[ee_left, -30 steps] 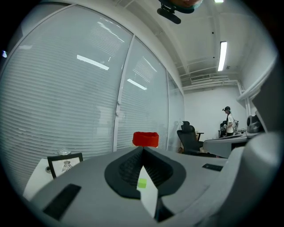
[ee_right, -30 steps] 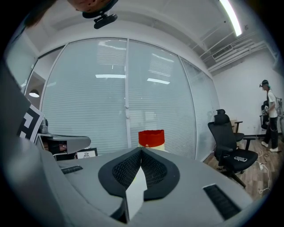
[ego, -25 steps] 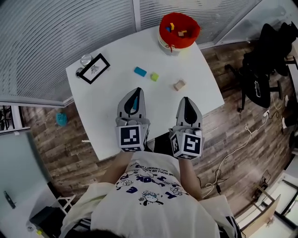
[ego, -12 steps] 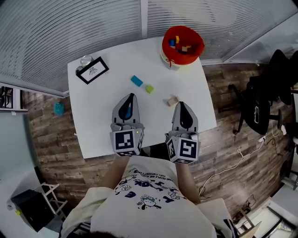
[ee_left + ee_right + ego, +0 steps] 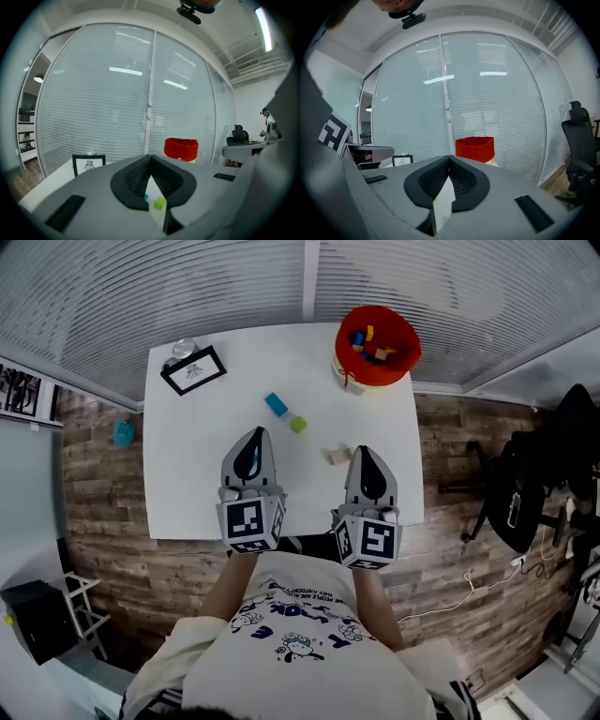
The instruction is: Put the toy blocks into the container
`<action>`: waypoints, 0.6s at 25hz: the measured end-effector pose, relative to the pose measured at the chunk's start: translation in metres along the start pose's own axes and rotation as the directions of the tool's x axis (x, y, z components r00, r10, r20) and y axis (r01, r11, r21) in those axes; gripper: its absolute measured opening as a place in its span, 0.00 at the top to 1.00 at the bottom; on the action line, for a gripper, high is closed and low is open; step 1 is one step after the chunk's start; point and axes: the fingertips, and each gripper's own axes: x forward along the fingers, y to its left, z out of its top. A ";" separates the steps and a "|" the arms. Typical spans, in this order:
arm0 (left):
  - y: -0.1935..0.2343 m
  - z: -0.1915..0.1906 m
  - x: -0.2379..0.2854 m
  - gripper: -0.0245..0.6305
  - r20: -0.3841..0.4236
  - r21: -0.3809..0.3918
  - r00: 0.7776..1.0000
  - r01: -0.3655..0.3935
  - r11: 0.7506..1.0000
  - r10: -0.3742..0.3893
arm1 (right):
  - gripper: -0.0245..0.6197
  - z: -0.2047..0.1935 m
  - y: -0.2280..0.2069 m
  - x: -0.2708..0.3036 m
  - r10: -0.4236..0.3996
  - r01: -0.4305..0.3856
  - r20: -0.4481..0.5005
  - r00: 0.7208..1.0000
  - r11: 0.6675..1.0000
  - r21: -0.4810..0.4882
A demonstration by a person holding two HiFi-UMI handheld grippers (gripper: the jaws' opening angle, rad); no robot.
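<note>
Three loose toy blocks lie on the smooth white table (image 5: 187,484) in the head view: an oblong blue block (image 5: 276,404) lying slantwise, a lime-green cube (image 5: 298,425), and a pale wooden block (image 5: 338,455) just ahead of the right gripper (image 5: 364,452). The round red container (image 5: 377,345), with blocks inside, stands at the far right corner.

In the left gripper view, the left gripper (image 5: 151,158) has its ribbed black pads pressed together, empty; the green cube lies beyond them.

In the right gripper view, the pads meet too, and the container stands ahead.

A bright blue toy block (image 5: 276,404), a lime-green toy block (image 5: 298,425) and a pale tan wooden block (image 5: 338,455) lie on the square white surface (image 5: 187,484). The round fabric container (image 5: 409,358) is red. The left gripper (image 5: 253,433) and the right gripper (image 5: 366,452) are grey, with black jaws and black-and-white marker cubes. The small picture frame (image 5: 193,370) is black. The plank floor (image 5: 103,521) is streaky brown.
</note>
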 end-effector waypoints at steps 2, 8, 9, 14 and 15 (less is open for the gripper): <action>-0.002 0.001 -0.001 0.91 0.003 -0.005 1.000 -0.021 1.000 0.021 | 0.92 -0.002 -0.003 0.004 0.021 -0.021 -0.006 1.000 1.000 0.003; 0.001 -0.002 -0.002 0.91 -0.001 -0.022 0.996 -0.086 0.996 0.086 | 0.92 -0.008 -0.004 0.013 0.083 -0.082 -0.028 0.996 0.997 0.010; 0.001 -0.002 -0.002 0.91 -0.003 -0.022 0.996 -0.094 0.995 0.094 | 0.92 -0.009 -0.004 0.014 0.091 -0.091 -0.032 0.995 0.996 0.012; 0.005 -0.006 -0.004 0.91 -0.017 -0.031 0.991 -0.133 0.991 0.132 | 0.92 -0.018 -0.005 0.019 0.124 -0.122 -0.054 0.991 0.992 0.032; 0.005 -0.007 -0.004 0.91 -0.021 -0.033 0.990 -0.140 0.990 0.139 | 0.92 -0.021 -0.005 0.019 0.128 -0.126 -0.059 0.990 0.991 0.036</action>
